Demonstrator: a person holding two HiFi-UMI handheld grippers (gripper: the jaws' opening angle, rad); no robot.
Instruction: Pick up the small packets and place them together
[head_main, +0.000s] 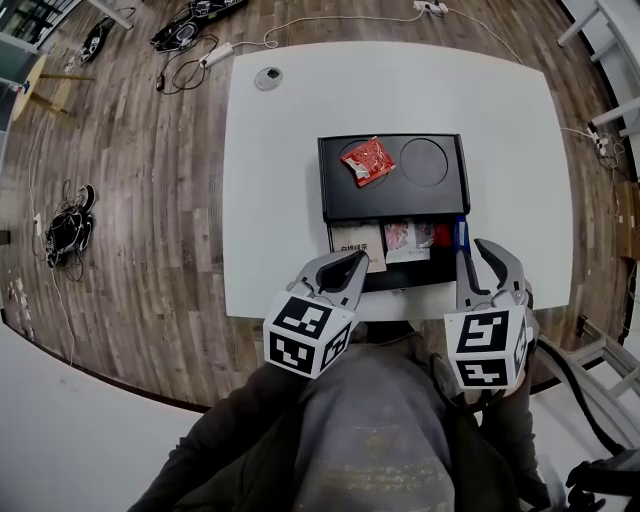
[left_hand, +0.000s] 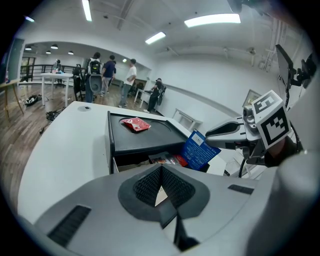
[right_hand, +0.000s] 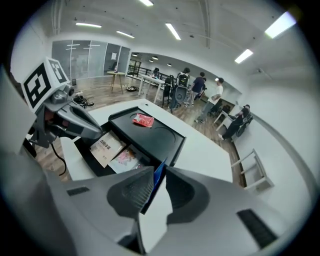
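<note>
Left hand-held gripper (head_main: 347, 262): we see it clenched, empty.
Right hand-held gripper (head_main: 478, 250): released, blue packet (head_main: 460, 233) loose between its jaws, at the open drawer's (head_main: 410, 273) right end.
Red packet (head_main: 367, 160): on the black box (head_main: 445, 202).

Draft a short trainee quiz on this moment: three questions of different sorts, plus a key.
1. True or false: a red packet lies on top of the black box, above its open drawer.
2. Which packet stands between the right gripper's fingers? A) beige B) blue C) pink
3. Fill in: the left gripper's fingers are ____ and hold nothing.
Key: 1 true; 2 B, the blue packet; 3 shut.
</note>
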